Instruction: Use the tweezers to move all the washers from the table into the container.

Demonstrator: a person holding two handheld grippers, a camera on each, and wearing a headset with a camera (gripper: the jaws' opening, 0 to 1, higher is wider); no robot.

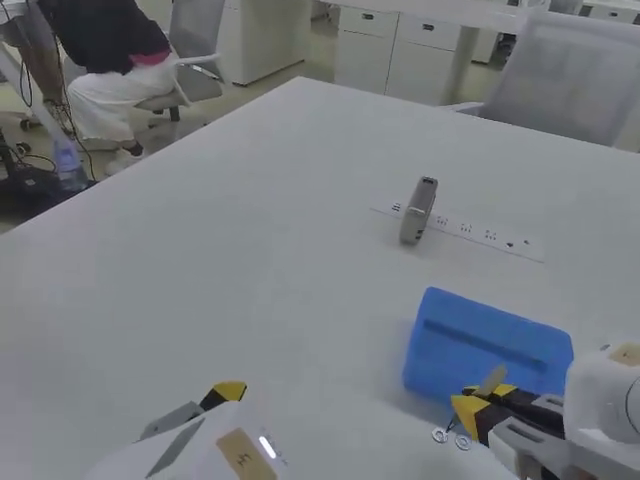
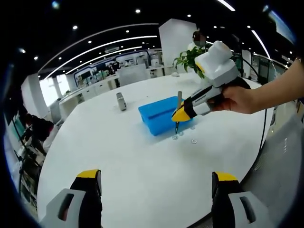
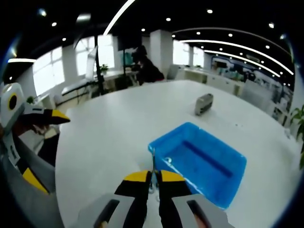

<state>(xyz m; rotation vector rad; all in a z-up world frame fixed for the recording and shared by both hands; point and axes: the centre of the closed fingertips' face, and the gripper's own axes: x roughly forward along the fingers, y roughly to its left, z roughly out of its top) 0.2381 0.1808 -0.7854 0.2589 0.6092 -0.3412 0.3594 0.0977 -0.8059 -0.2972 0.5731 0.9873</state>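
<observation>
On a white table [image 1: 250, 250], the right gripper [image 2: 183, 113] pinches a pair of tweezers [image 2: 179, 99], tip pointing down at the washers [image 2: 175, 137]. These lie on the table just beside a blue container [image 2: 156, 114]. The left gripper [image 2: 156, 175], jaws spread wide, holds nothing, well apart.

A blue container [image 1: 490, 340] lies on the white table [image 1: 250, 250], toward the near right. Just in front of it the right gripper [image 1: 470, 405], its jaws closed on tweezers [image 1: 491, 380], points down beside two washers [image 1: 440, 435] on the tabletop. The left gripper [image 1: 215, 400] hangs at the near left. A small grey box [image 1: 420, 210] stands farther back.
</observation>
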